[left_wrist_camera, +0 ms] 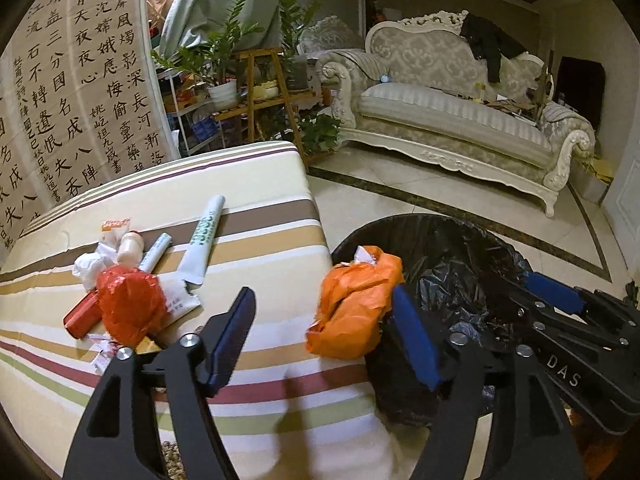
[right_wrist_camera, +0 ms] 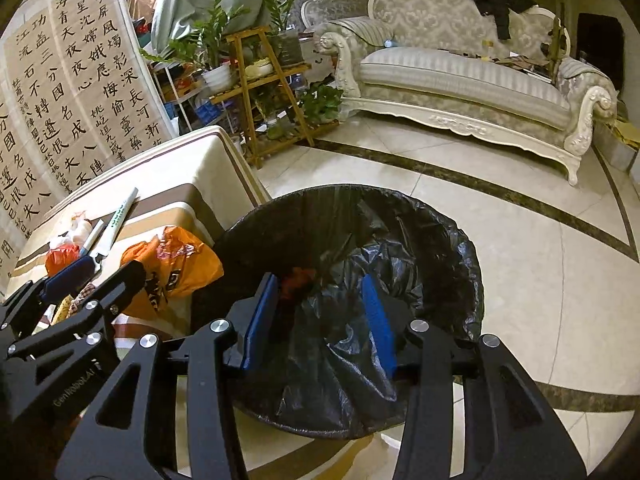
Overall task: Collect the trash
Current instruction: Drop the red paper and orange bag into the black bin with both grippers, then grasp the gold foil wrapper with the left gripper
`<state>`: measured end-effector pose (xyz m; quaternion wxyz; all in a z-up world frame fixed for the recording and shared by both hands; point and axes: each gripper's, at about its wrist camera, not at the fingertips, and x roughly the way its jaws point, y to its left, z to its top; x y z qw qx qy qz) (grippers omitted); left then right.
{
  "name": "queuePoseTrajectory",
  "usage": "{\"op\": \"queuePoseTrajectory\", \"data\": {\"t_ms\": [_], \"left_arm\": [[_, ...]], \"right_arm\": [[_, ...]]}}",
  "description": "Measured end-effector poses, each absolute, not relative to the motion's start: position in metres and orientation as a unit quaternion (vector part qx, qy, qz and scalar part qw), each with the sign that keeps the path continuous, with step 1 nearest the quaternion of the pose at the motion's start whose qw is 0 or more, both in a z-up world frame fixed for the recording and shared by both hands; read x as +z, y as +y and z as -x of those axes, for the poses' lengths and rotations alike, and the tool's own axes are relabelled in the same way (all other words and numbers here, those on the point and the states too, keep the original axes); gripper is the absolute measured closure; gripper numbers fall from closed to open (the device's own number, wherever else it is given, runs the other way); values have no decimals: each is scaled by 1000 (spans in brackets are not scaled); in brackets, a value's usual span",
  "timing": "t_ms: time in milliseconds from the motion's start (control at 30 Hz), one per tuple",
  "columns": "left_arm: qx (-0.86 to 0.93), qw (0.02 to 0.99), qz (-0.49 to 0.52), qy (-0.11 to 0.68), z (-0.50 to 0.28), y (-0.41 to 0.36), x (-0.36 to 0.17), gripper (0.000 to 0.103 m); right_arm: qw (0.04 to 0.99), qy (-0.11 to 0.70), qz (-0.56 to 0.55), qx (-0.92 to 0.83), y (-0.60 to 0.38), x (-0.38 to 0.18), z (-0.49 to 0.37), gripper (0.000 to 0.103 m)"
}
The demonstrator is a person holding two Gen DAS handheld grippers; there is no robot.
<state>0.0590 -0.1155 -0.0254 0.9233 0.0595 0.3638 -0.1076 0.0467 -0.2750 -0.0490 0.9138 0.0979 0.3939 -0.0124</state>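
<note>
- The left gripper (left_wrist_camera: 320, 340) hung over the edge of the striped table (left_wrist_camera: 260, 208) with its jaws spread wide and nothing between them. The orange plastic bag (left_wrist_camera: 352, 304) sat in that gap, its right side just beside the right pad, seemingly lined up for a pinch (whether the pad actually touched it could not be told).
- That bag lay at the table's rim, right beside the bin (right_wrist_camera: 440, 232), a short carry from table to liner.
- The right gripper (right_wrist_camera: 320, 312) hovered over the bin's mouth, jaws apart and holding nothing. A reddish scrap (right_wrist_camera: 298, 280) lay in the black liner below it, so the spread probably suited a drop.
- More trash waited in a heap further back on the table: a red crumpled wrapper (left_wrist_camera: 128, 308), 2 white tubes, the longer one (left_wrist_camera: 204, 236) with green print, a small pale bottle (left_wrist_camera: 130, 248) and a white paper wad (left_wrist_camera: 90, 266).
- The bin stood against the table's side, likely so that neither hand had to travel far.
</note>
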Motion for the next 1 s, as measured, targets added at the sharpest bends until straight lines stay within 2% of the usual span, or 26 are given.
{"op": "queuePoseTrajectory", "data": {"t_ms": [533, 1000], "left_arm": [[-70, 931, -44, 355, -20, -56, -11, 32], [-40, 926, -30, 375, 8, -18, -29, 32]], "right_arm": [[915, 393, -93, 12, -237, -42, -13, 55], [913, 398, -85, 32, -207, -46, 14, 55]]}}
